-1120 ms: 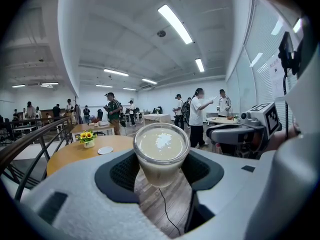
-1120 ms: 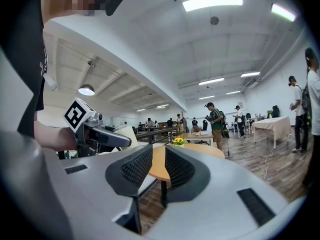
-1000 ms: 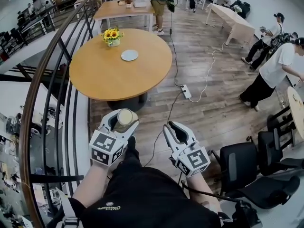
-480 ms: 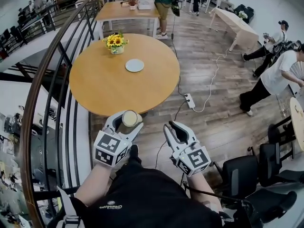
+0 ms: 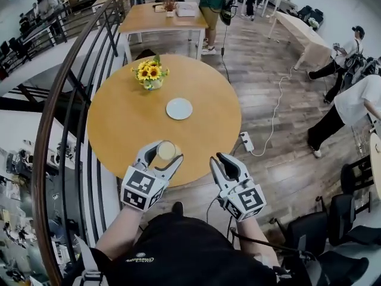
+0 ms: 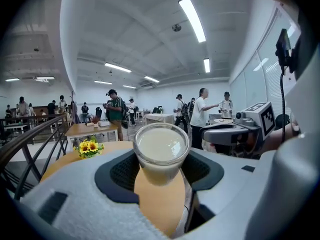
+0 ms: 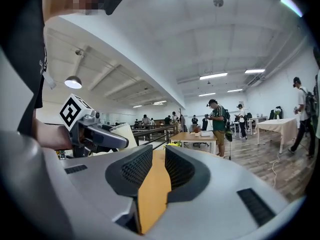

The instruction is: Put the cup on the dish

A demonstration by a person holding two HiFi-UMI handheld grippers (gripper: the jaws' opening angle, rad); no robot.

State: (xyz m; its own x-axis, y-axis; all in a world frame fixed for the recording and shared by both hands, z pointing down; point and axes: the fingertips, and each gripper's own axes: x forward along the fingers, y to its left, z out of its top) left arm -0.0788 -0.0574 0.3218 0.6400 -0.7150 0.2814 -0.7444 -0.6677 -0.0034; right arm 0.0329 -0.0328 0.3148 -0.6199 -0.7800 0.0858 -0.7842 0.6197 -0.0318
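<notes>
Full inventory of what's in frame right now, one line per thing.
table: 1, tan wood, round, centre
dish: 1, white, on table, empty
sunflowers: 1 pot, yellow, table's far side
cup: 1, clear with pale fill, in left tongs, above table's near part
power strip: 1, white, floor right of table
railing: 1, dark, curved, left
far table: 1, wood, rectangular, behind round table
chairs: a few, black, lower right
people: several, background and right
left tongs: grey-white, shut on cup
right tongs: grey-white, jaws narrowly apart, empty
</notes>
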